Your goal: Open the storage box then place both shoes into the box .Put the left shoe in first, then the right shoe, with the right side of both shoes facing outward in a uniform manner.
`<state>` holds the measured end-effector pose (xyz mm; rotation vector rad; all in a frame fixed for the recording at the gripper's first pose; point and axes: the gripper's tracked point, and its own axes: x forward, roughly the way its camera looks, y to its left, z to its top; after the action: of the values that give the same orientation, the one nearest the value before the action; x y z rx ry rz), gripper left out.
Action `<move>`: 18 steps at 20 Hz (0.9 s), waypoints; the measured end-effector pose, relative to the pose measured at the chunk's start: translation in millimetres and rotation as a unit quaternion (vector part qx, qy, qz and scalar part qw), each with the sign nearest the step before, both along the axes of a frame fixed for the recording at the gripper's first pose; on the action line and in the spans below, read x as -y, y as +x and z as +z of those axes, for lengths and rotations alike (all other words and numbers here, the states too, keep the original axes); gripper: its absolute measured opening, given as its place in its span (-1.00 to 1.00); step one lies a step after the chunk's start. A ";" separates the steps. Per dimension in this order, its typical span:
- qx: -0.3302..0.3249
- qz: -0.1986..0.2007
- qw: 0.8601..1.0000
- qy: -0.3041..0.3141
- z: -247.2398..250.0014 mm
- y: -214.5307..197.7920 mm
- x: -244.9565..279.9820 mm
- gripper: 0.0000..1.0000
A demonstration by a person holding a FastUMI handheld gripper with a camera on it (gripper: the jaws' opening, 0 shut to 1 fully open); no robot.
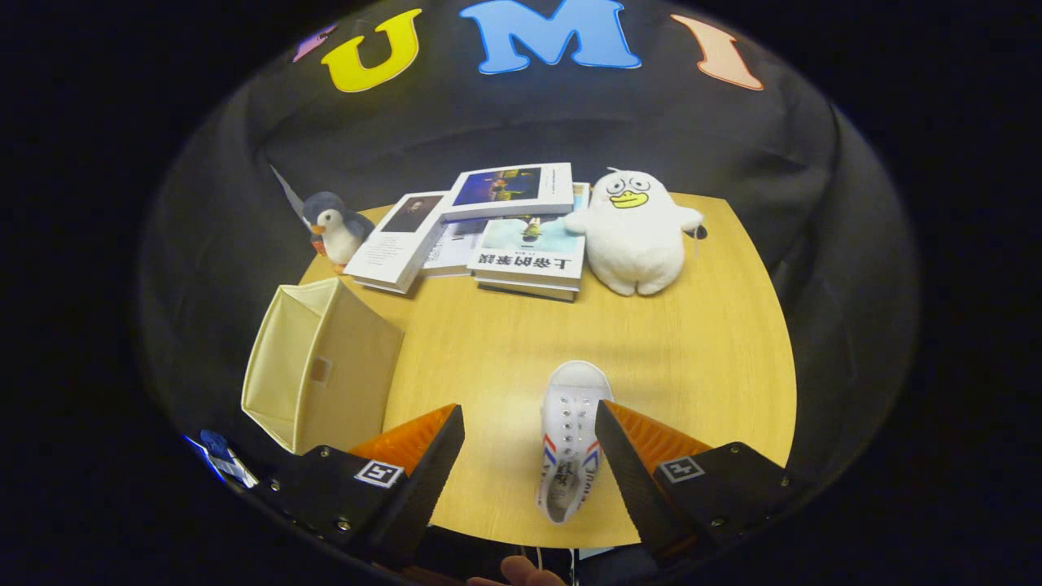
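Observation:
A white canvas shoe (570, 431) with red and blue side stripes lies on the wooden table (692, 358), toe pointing away from me. It sits just inside my right finger, partly hidden behind it. My gripper (529, 427) is open and hovers above the table, nothing pressed between its fingers. A cream fabric storage box (321, 370) stands ahead of my left finger, near the table's left edge, its open top turned up and to the left.
Several books (505, 232) are piled at the back of the table. A penguin plush (334, 228) stands at the back left and a white duck plush (631, 232) at the back right. A fingertip (525, 574) shows at the table's near edge.

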<state>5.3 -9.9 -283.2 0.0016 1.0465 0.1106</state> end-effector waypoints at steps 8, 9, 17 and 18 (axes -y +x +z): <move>-0.063 -0.041 0.997 0.010 -53.2 -43.0 54.0 0.93; -0.066 -0.040 0.997 0.018 -59.2 -45.4 54.3 0.93; -0.114 -0.020 0.993 0.006 -120.0 -58.6 63.8 0.73; -0.120 -0.018 0.993 0.003 -127.3 -57.9 64.7 0.68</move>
<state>-52.6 -74.6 -410.4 0.0394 1.2858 0.0811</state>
